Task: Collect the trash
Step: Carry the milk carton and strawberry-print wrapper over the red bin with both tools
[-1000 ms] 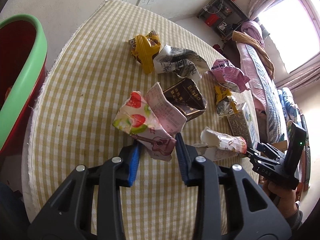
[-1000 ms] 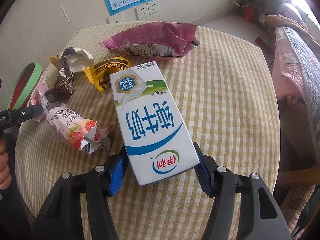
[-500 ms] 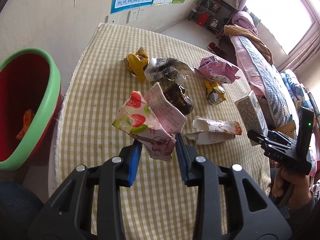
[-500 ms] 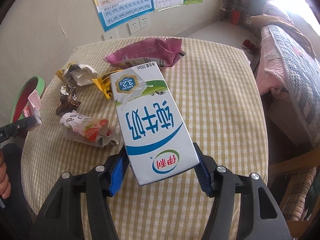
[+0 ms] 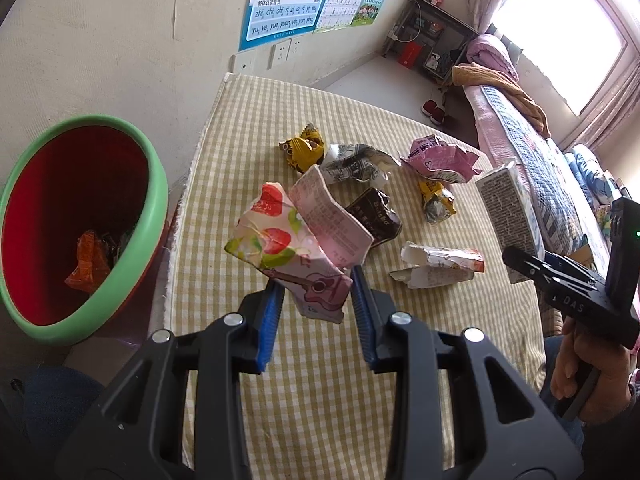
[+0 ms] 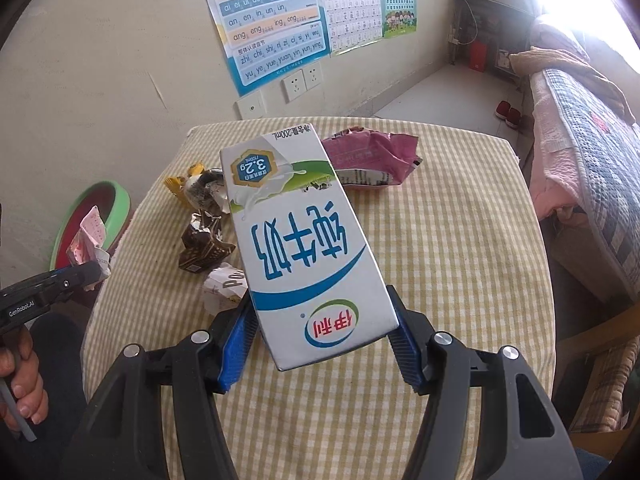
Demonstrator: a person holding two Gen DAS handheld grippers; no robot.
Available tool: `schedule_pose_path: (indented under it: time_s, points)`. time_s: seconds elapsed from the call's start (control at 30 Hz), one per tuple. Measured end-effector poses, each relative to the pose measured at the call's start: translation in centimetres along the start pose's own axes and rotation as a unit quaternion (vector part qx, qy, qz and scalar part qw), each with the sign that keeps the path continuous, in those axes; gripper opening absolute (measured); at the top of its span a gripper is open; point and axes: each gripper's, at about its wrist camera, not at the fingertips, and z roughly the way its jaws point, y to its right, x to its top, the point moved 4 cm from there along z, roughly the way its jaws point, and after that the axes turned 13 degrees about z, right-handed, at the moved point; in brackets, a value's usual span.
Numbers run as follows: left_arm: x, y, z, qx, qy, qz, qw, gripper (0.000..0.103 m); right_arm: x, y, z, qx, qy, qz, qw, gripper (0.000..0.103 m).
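My left gripper (image 5: 318, 300) is shut on a crumpled strawberry-print carton (image 5: 288, 240), held in the air above the checked table (image 5: 320, 380). To its left on the floor stands a red bin with a green rim (image 5: 156, 184), with some trash at its bottom. My right gripper (image 6: 320, 328) is shut on a white and blue milk carton (image 6: 300, 240), lifted over the table (image 6: 440, 260). In the left wrist view the milk carton (image 5: 506, 208) and right gripper (image 5: 560, 280) show at the right. The left gripper (image 6: 76, 276) with its carton (image 6: 86, 240) shows at the right wrist view's left edge.
Loose trash lies on the table: a yellow wrapper (image 5: 302, 150), a crumpled newspaper-print wrapper (image 5: 356, 162), a pink bag (image 5: 440, 158), a dark brown carton (image 5: 374, 218), a gold wrapper (image 5: 436, 200) and a flattened white carton (image 5: 436, 270). A bed (image 6: 580, 152) stands to the right.
Both grippers have risen with their cartons, so the table looks smaller and farther. The red bin has come more fully into the left wrist view.
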Motion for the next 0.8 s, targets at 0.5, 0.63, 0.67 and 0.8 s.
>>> schedule_pose_path:
  time_s: [0.5, 0.63, 0.67, 0.8]
  points:
    - [-1.3, -8.0, -4.1, 0.036, 0.020, -0.063, 0.9972, 0.032, 0.7, -11.7, 1.7, 0.069, -0.011, -0.059, 0.996, 0.059]
    - [-1.8, -10.6, -5.4, 0.052, 0.025, -0.079, 0.9952, 0.032, 0.5, -15.8, 2.8, 0.091, -0.020, -0.082, 0.992, 0.059]
    - [-1.9, -11.3, -5.7, 0.056, 0.027, -0.085, 0.9945, 0.032, 0.5, -16.9, 3.0, 0.097, -0.022, -0.087, 0.991, 0.059]
    - [-2.7, -14.2, -6.9, 0.072, 0.032, -0.105, 0.9914, 0.032, 0.3, -21.1, 3.9, 0.115, -0.029, -0.108, 0.987, 0.059]
